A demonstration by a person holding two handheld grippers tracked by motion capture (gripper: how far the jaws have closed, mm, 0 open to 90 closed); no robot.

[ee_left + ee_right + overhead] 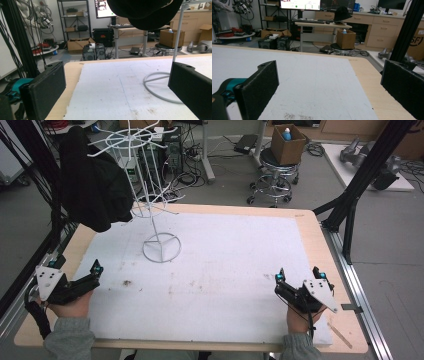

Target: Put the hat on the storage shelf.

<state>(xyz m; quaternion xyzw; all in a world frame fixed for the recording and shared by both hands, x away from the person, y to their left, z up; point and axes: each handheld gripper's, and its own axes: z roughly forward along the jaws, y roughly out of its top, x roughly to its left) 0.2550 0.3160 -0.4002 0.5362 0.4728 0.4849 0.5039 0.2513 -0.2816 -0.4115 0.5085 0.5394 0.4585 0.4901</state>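
Both grippers being held low at near table edge, jaws spread wide, nothing gripped. Black hat (92, 190) being carried on white wire rack (159, 220), far-left of white mat (220, 270). Left gripper (75, 272) judged nearer; right gripper (298, 276) well apart.

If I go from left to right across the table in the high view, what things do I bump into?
Left gripper → black garment hanging on the white wire rack → right gripper.
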